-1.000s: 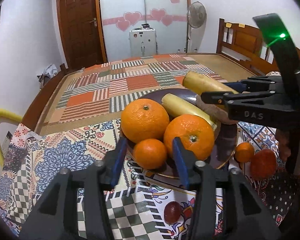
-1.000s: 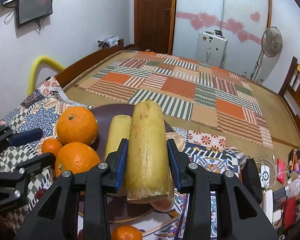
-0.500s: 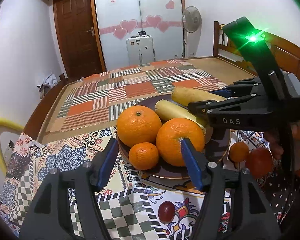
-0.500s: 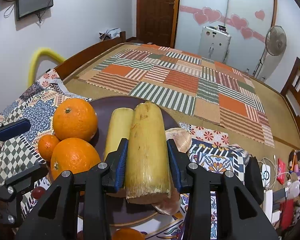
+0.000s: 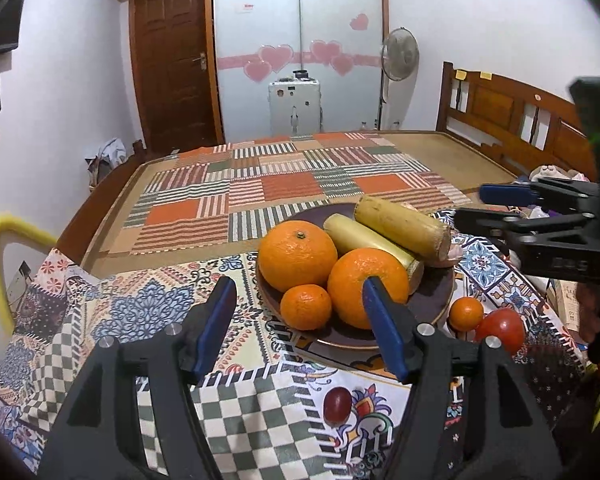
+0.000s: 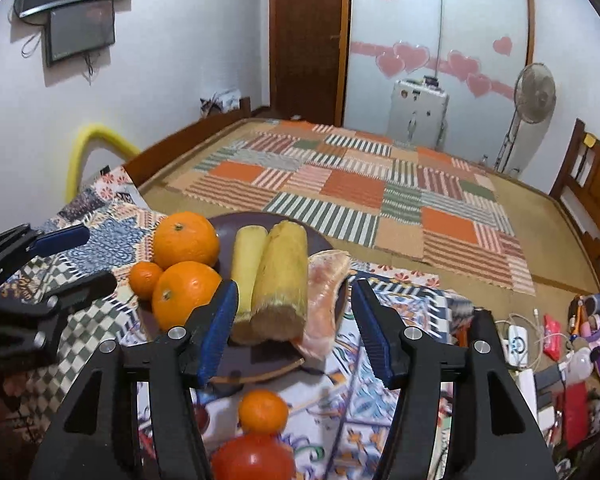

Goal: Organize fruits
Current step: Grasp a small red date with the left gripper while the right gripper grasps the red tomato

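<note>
Six pieces lie on the dark round plate [image 5: 432, 300]; a small orange [image 5: 465, 313], red tomato [image 5: 500, 330] and dark grape [image 5: 337, 401] remain on the patterned cloth. Left claw [image 5: 304, 328] spread, empty; right claw [image 6: 294, 328], jaws just opened, holds nothing.

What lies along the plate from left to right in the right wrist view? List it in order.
small mandarin → two big oranges, one behind the other → pale yellow cane piece → thicker cane piece → pink peeled fruit segment, all on the dark plate.
</note>
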`<state>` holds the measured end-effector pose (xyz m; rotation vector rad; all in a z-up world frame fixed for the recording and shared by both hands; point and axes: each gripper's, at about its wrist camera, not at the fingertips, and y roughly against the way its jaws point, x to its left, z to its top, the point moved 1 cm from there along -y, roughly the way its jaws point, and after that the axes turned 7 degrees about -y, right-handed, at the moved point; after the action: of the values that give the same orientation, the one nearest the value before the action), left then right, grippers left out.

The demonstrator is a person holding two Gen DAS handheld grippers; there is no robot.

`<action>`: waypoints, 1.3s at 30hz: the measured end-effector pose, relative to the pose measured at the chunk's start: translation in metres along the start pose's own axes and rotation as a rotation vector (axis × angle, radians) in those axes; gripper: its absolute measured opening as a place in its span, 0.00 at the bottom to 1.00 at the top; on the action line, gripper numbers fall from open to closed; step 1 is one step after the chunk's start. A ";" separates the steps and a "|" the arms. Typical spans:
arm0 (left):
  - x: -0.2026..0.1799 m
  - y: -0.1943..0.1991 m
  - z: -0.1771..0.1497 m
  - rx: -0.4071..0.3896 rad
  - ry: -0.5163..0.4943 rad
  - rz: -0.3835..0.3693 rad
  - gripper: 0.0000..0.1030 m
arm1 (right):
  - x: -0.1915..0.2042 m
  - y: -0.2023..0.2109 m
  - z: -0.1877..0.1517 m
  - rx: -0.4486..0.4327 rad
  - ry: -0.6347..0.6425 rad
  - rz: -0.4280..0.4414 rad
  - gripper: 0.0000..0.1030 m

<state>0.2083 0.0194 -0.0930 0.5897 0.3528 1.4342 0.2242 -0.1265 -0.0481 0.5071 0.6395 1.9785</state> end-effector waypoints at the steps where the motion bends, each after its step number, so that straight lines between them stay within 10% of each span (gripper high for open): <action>1: 0.000 0.003 -0.001 -0.002 0.000 0.004 0.63 | -0.001 0.006 -0.002 -0.009 -0.004 0.003 0.54; 30: -0.010 -0.016 -0.069 0.202 0.008 -0.083 0.63 | 0.001 0.011 -0.099 0.063 -0.008 0.008 0.61; 39: -0.016 -0.024 -0.069 0.231 0.008 -0.138 0.44 | 0.008 -0.006 -0.100 0.104 -0.019 0.060 0.61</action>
<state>0.1871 0.0147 -0.1646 0.7323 0.5603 1.2728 0.1655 -0.1398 -0.1290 0.6139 0.7254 2.0017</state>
